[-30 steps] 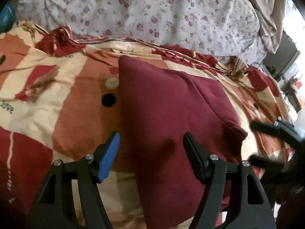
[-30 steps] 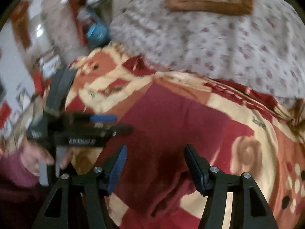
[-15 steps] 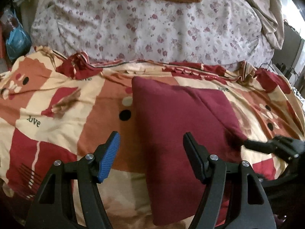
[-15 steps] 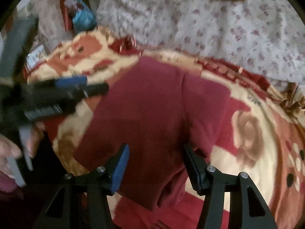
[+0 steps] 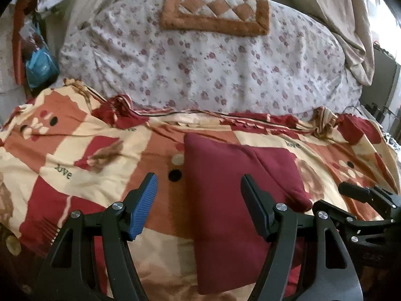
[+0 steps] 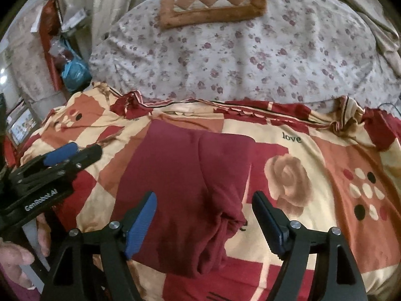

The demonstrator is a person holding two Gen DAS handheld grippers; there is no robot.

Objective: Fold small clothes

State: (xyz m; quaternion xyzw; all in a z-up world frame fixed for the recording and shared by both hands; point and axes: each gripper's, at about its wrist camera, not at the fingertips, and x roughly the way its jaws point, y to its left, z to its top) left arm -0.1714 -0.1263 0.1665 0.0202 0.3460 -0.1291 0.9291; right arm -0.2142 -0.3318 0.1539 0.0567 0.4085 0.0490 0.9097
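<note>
A dark red garment (image 5: 235, 200) lies folded into a rough rectangle on a patterned bedspread (image 5: 75, 155) of cream, orange and red squares printed with roses, dots and the word "love". In the left wrist view the left gripper (image 5: 199, 205) hangs above the garment's left edge with its jaws standing wide apart and nothing between the pads; its own frame hides the near part of the cloth. In the right wrist view the right gripper (image 6: 204, 219) is above the garment's near right corner, where the fabric bunches into folds; its jaws are opening and the pads stand clear of the cloth. A person's hand (image 6: 17, 250) shows at the lower left edge of that view, mostly cut off. Farther back lies a pale flowered quilt (image 5: 200, 60) with a brown and cream quilted pillow (image 5: 215, 10) on it. Left of the bed is a blue bag (image 5: 40, 65), too blurred to make out in detail.
</note>
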